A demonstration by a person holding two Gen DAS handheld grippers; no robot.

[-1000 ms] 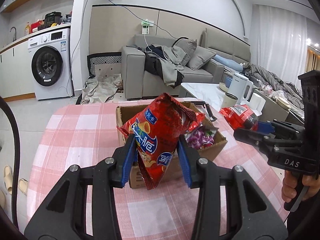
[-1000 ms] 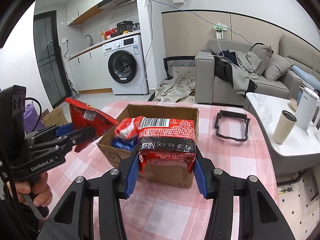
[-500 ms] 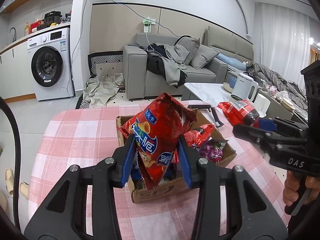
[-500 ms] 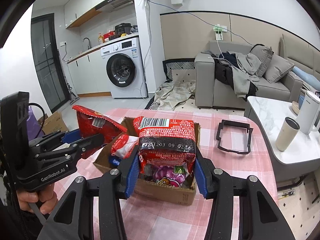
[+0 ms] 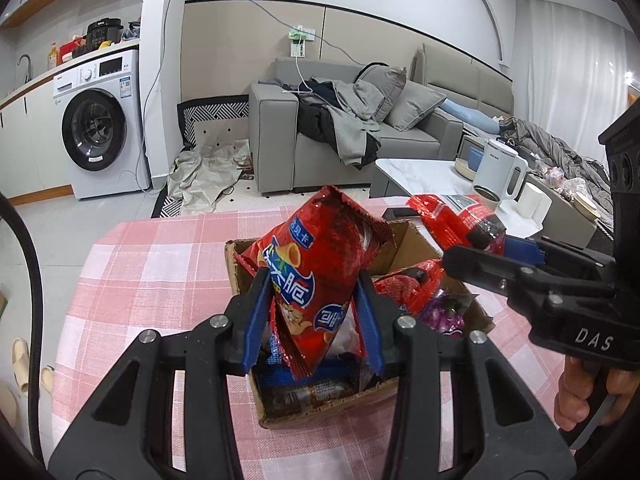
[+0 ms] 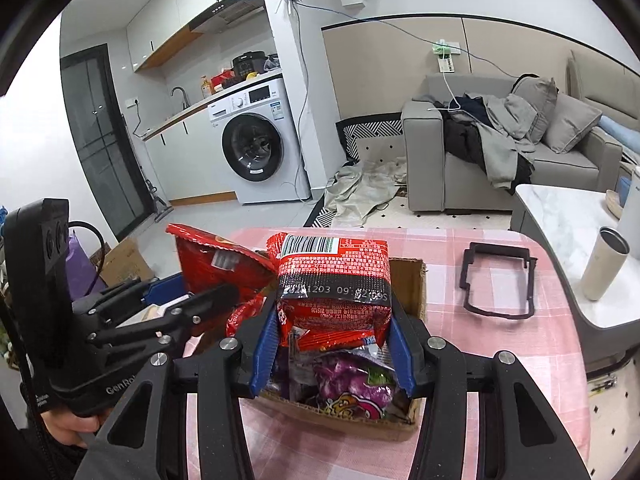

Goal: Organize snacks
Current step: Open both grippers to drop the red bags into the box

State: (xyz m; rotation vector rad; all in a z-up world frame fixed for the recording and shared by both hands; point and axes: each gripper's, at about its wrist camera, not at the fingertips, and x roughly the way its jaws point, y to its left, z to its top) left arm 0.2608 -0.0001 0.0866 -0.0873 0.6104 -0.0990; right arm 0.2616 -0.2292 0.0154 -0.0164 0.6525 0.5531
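Chip bag [image 5: 316, 280] clamped in left hand-held gripper [image 5: 312, 324], above cardboard box [image 5: 320, 408]

A lived-in home: open kitchen and living room in one space.

A white front-loading washing machine [image 6: 256, 146] sits under a kitchen counter with a sink tap [image 6: 179, 94], cupboards and a range hood [image 6: 228, 12] above. Beside it stands a grey sofa [image 5: 360, 136] piled with clothes and cushions, a patterned rug [image 6: 372, 136] on the floor, and a marble-topped coffee table [image 5: 424, 172] carrying a white kettle [image 5: 500, 172]. Slippers [image 5: 24, 364] lie on the tiled floor, and the near table [image 5: 160, 264] wears a pink checked cloth.
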